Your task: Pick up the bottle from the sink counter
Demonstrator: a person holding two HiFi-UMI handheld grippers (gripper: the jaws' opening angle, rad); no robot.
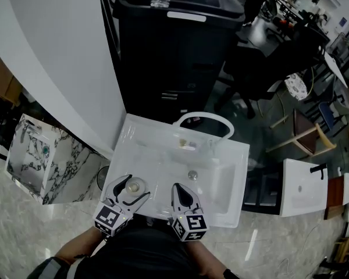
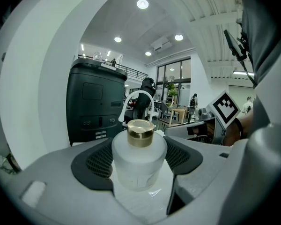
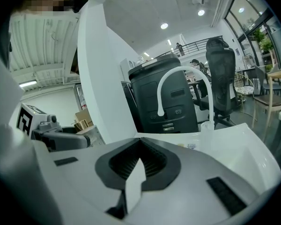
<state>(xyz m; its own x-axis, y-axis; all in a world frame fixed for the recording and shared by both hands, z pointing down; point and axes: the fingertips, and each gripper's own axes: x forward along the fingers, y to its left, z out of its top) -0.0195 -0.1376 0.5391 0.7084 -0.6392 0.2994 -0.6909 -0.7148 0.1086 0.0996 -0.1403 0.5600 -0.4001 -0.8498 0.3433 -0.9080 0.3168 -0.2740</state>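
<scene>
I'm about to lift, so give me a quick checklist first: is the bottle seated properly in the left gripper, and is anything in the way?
1. Bottle centred in the left gripper: ok, both pads appear to touch it.
2. Bottle upright with its gold cap on: ok.
3. Grip firm enough to lift off the sink counter: cannot tell.
4. Right gripper out of the way: ok, shut, empty and beside the left one.
5. Faucet clear of the lift path: ok, at the far rim.
</scene>
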